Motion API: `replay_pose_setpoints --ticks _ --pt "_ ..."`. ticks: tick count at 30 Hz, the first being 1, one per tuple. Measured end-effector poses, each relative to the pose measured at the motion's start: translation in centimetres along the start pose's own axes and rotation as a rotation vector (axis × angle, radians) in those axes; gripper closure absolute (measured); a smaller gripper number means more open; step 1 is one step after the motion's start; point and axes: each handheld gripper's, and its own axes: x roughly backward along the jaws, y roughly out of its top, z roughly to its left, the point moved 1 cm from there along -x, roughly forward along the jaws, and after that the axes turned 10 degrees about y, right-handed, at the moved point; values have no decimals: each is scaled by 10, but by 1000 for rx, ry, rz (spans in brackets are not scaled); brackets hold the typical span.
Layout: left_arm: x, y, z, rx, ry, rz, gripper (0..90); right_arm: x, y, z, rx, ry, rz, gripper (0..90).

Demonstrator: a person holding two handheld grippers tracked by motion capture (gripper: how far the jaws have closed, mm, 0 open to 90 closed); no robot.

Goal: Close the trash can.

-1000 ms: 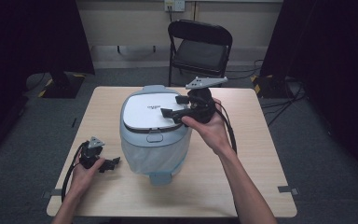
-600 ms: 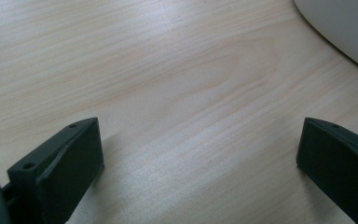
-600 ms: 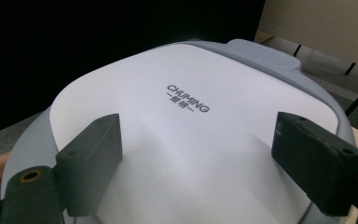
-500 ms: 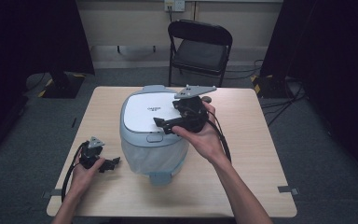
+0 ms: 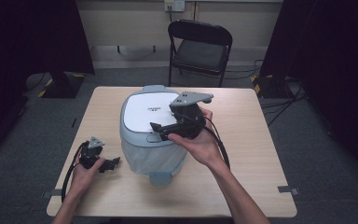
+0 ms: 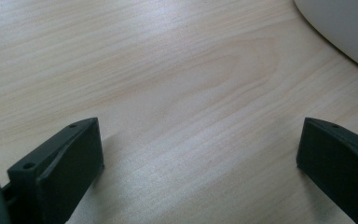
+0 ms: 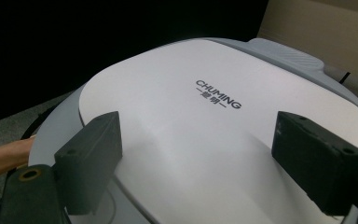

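Your right gripper (image 5: 161, 130) hangs wide open over the bin (image 5: 151, 140) lid (image 7: 223, 121); left gripper (image 5: 114, 163) idles wide open too; smooth, rigid plastic looks slippery, so press flat or grab the rim, not the top.

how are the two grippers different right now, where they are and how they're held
The left gripper sits low on the table, beside the bin; the right gripper is held up over the bin's white lid. The left gripper points at bare wood, the right across the lid. Both are open and hold nothing.
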Motion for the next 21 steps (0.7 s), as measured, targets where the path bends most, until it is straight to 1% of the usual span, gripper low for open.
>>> replay_pose_setpoints --ticks 2,3,4,8,10,12,17,19,21 --pt "0 0 0 1 1 0 0 0 1 1 1 -8 15 153" --pt "0 0 0 1 2 0 0 0 2 2 7 -2 25 163" --pt "0 0 0 0 5 1 0 -2 2 3 41 -24 56 168" --pt "0 0 0 1 5 1 0 -1 1 4 42 -5 56 167" --pt "0 0 0 2 3 1 0 -1 1 5 40 -17 58 167" --pt "0 0 0 2 3 1 0 -1 1 5 35 -19 51 167" --pt "0 0 0 2 2 1 0 -4 0 2 25 -11 17 166" --pt "0 0 0 2 2 1 0 -5 1 0 20 -12 14 167" --pt "0 0 0 2 2 0 0 -4 3 -3 8 2 18 180"
